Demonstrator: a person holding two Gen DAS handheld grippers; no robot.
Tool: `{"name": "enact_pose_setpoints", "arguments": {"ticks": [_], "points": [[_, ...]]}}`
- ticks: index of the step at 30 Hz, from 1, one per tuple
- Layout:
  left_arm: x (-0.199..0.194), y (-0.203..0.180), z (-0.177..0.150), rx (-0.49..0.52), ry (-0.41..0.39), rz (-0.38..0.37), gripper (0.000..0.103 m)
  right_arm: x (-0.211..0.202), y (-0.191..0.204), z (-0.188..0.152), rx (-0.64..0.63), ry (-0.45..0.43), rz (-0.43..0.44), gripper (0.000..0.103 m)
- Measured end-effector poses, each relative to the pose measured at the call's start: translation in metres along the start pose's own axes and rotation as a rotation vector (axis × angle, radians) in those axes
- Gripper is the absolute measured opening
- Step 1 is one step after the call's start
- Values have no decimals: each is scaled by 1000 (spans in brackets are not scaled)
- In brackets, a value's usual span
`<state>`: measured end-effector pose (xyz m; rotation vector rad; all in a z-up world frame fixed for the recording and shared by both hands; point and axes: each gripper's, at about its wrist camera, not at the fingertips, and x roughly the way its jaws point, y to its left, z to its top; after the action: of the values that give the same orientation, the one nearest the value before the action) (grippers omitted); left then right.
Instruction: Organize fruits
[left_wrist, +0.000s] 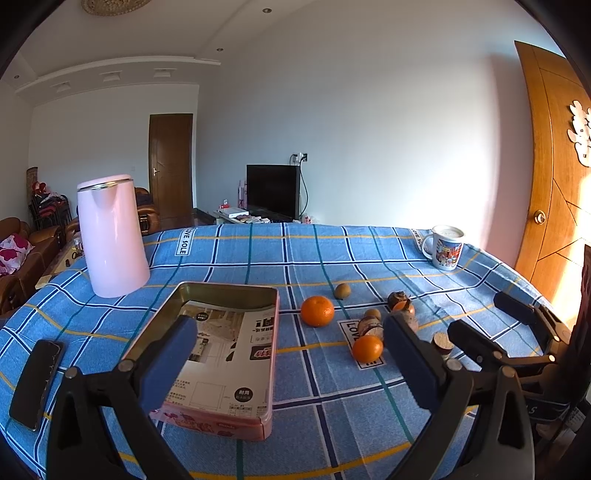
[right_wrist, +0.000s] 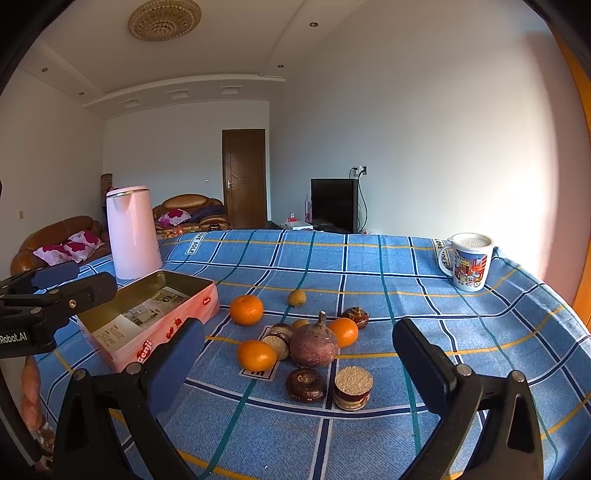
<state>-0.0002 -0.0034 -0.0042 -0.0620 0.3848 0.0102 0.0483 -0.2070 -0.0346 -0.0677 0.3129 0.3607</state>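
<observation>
- Fruits lie loose on the blue plaid tablecloth (right_wrist: 406, 266), all of them to the right of the open pink rectangular metal tin (right_wrist: 155, 314), which we take as our landmark; none is inside it yet.
- Nearest the tin's right wall sits a round orange tangerine (right_wrist: 246, 309); a second tangerine (right_wrist: 256, 355) lies right of the tin's near corner, and a third (right_wrist: 344, 331) further right, behind a large round purple-brown fruit (right_wrist: 314, 347).
- A small yellow-green fruit (right_wrist: 296, 297) rests right of the tin's far corner, apart from the cluster.
- We hold the left gripper (left_wrist: 291, 343) with jaws wide apart, empty, one finger over the tin, the other over the cluster.
- Our right gripper (right_wrist: 299, 345) is likewise spread and empty, aimed at the cluster right of the tin.
- We judge the task is at its start: no fruit has been gathered. The next move likely calls for lowering one gripper over a tangerine and closing gently, since round fruit may roll.
- The purple-brown fruit stands with its stem up, its long axis roughly vertical. The tin's long axis runs away from us, tilted toward the pink kettle (right_wrist: 133, 232) behind it.
</observation>
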Motion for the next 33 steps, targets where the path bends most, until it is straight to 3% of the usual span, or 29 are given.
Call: {"name": "enact_pose_setpoints", "arguments": {"ticks": [33], "points": [[3,-1,-5,1,9,-2,103,2,2,-3,1,17,6,102]]}}
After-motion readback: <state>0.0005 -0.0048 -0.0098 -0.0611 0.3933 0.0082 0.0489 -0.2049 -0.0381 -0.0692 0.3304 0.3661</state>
